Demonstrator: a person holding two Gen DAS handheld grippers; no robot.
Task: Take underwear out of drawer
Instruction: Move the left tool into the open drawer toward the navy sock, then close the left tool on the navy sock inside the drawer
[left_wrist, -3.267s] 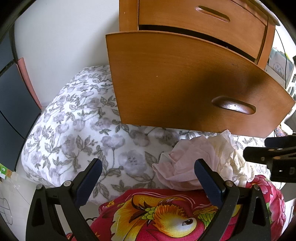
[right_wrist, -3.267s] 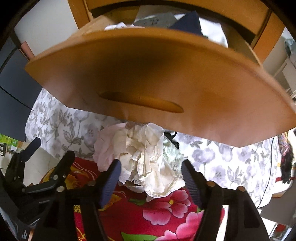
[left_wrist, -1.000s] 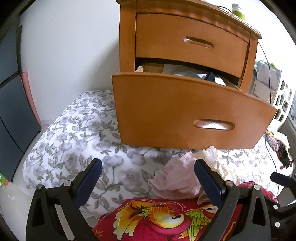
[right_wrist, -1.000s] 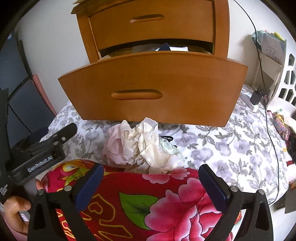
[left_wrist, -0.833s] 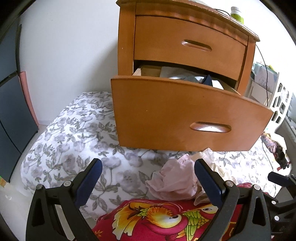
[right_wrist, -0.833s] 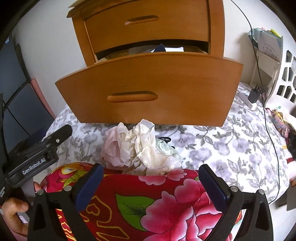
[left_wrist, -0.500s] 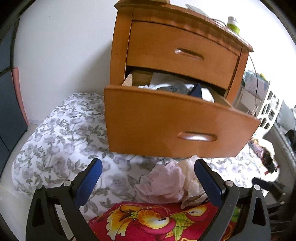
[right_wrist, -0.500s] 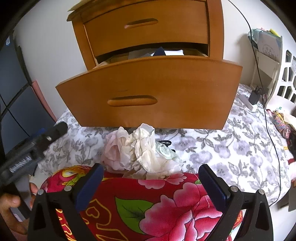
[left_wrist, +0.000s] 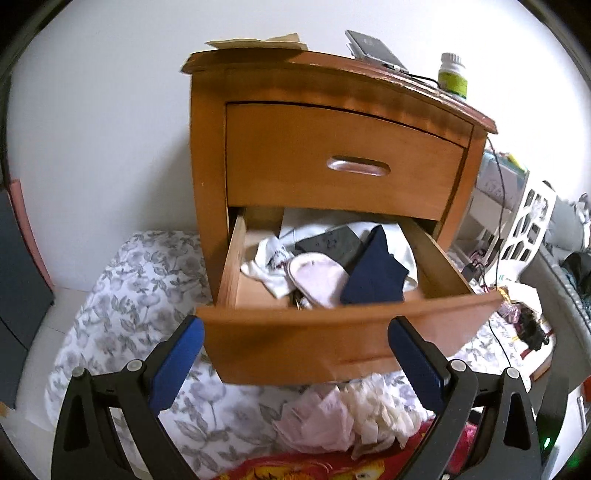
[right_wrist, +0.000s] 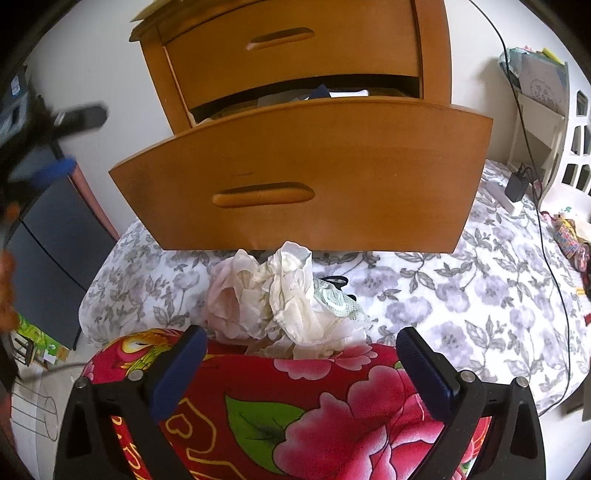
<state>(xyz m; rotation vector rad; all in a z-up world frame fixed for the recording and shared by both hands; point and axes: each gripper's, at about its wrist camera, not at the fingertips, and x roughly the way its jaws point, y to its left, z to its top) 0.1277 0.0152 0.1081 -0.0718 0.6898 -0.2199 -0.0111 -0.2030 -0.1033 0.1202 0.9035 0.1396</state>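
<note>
Drawer: the lower curved wooden drawer of the orange-brown nightstand stands pulled out above the grey floral bed cover.
Underwear inside: a pale pink rounded garment lies near the front wall, between a white printed cloth and a folded navy garment.
Underwear already out: a crumpled pink and cream pile rests on the bed below the drawer front, beside a red flowered quilt.
Left claw: wide apart, empty, raised in front of the drawer and looking down into it.
Right claw: wide apart, empty, low over the quilt.
Key relation: the pink garment lies ahead of and beyond the left claw, just past the drawer front; the left is likely nearer.
Axis: its long side seems to slant from back-left to front-right; judged roughly, since folds hide its edges.
</note>
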